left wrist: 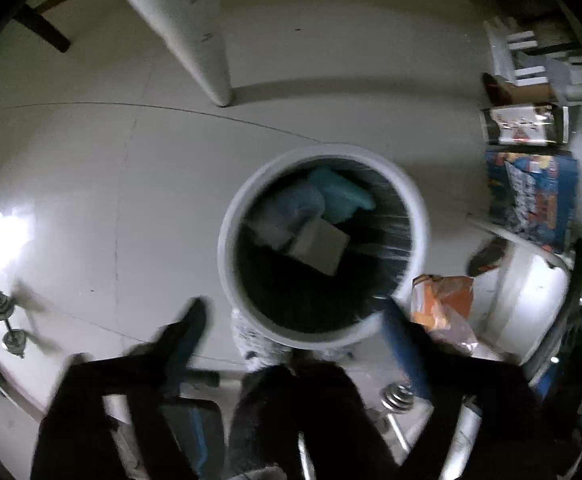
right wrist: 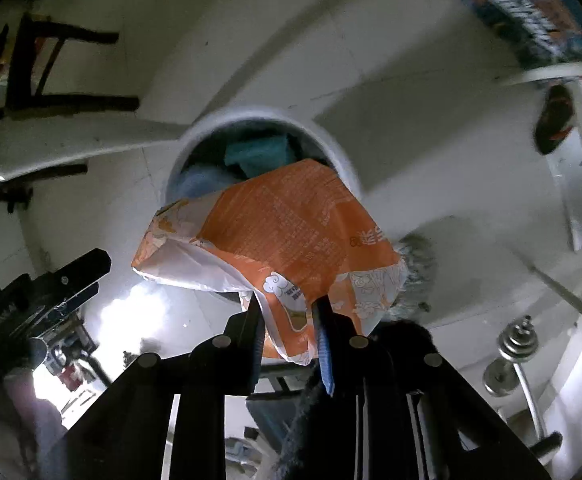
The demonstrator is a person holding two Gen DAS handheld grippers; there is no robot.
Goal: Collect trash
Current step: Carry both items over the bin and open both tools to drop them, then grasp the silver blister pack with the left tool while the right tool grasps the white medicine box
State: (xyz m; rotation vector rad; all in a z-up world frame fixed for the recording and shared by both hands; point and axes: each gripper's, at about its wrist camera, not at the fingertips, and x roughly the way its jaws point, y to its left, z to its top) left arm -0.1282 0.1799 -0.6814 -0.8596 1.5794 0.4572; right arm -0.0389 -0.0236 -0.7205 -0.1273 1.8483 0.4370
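A round white trash bin (left wrist: pixel 227 248) stands on the pale floor, with a teal packet (left wrist: pixel 339 194) and white paper (left wrist: pixel 323 246) inside. My left gripper (left wrist: pixel 291 312) is open and empty, its fingers (left wrist: pixel 189 328) spread wide just above the bin's near rim. My right gripper (right wrist: pixel 289 312) is shut on an orange and white snack bag (right wrist: pixel 283 232) and holds it over the bin's rim (right wrist: pixel 339 152). The bag also shows in the left wrist view (left wrist: pixel 443 304), just right of the bin. The left gripper shows in the right wrist view (right wrist: pixel 79 276) at the left.
A white table leg (left wrist: pixel 195 32) stands behind the bin. Colourful boxes (left wrist: pixel 531 200) are stacked at the right. Small dumbbells (left wrist: pixel 7 320) lie on the floor at the left and near my feet (right wrist: pixel 511 348). A dark wooden chair (right wrist: pixel 51 72) stands at the far left.
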